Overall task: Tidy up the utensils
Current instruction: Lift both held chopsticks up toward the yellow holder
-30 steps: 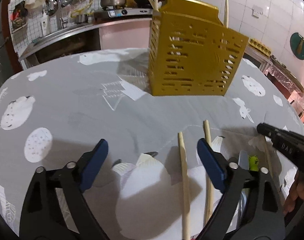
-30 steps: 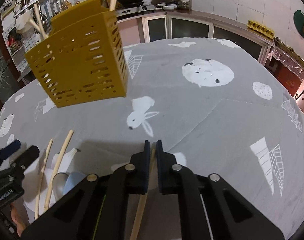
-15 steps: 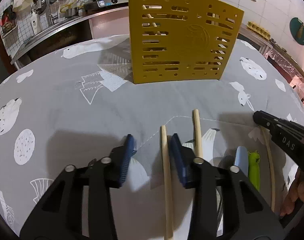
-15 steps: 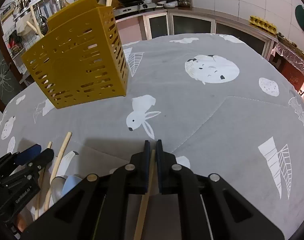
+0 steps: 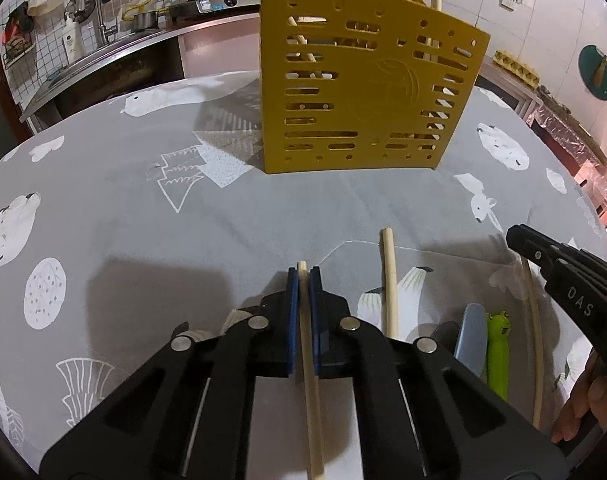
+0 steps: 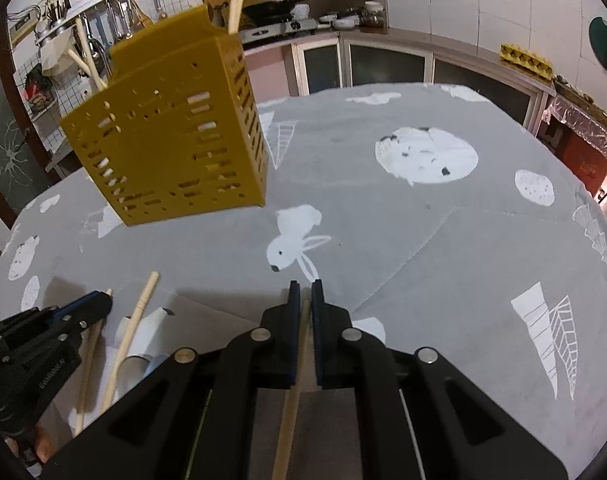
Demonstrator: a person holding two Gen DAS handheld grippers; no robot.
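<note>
A yellow slotted utensil holder (image 5: 367, 96) stands on the grey tablecloth, with several chopsticks sticking out of it; it also shows in the right wrist view (image 6: 171, 144). My left gripper (image 5: 303, 276) is shut on a pale chopstick (image 5: 311, 380) lying along its fingers. My right gripper (image 6: 305, 292) is shut on another chopstick (image 6: 291, 400). A second loose chopstick (image 5: 389, 276) lies right of my left gripper. The right gripper shows at the right edge of the left wrist view (image 5: 567, 280).
A blue utensil (image 5: 469, 340) and a green frog-headed utensil (image 5: 497, 356) lie near the front right. A thin chopstick (image 5: 533, 340) lies beside them. The kitchen counter (image 5: 115, 56) with sink and pots runs behind the table.
My left gripper closed from wide open onto the chopstick and moved toward the yellow holder. My right gripper stayed shut on its chopstick.
</note>
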